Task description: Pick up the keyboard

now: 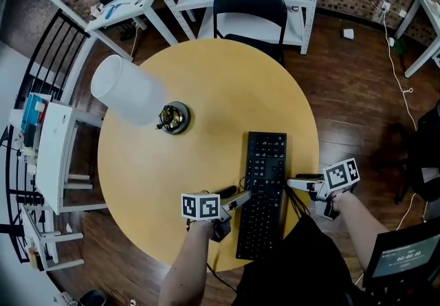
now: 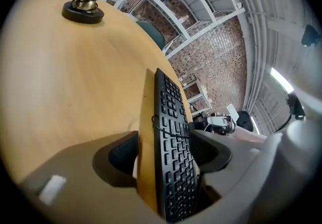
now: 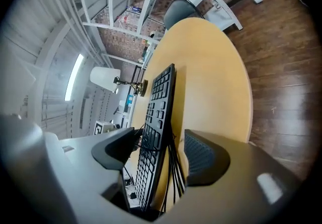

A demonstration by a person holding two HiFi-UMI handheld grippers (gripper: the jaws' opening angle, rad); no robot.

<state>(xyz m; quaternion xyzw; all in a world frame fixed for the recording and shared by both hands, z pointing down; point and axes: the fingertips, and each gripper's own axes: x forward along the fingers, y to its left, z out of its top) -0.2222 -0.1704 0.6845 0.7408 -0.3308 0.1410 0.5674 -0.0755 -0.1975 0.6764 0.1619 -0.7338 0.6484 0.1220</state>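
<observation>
A black keyboard (image 1: 265, 184) lies lengthwise on the near right part of the round yellow table (image 1: 206, 84). My left gripper (image 1: 238, 199) sits at the keyboard's left long edge with its jaws wide apart. In the left gripper view the keyboard (image 2: 173, 152) runs between the two fingers of that gripper (image 2: 163, 151), and no pad presses on it. My right gripper (image 1: 297, 184) sits at the right long edge. There the keyboard (image 3: 157, 117) and its black cable (image 3: 173, 167) pass between the spread fingers of the gripper (image 3: 161, 150).
A table lamp with a white shade (image 1: 129, 89) and a dark round base (image 1: 175, 117) stands on the table's left half. A black chair (image 1: 249, 2) is at the far side, with white shelving behind. A screen (image 1: 404, 256) glows at lower right.
</observation>
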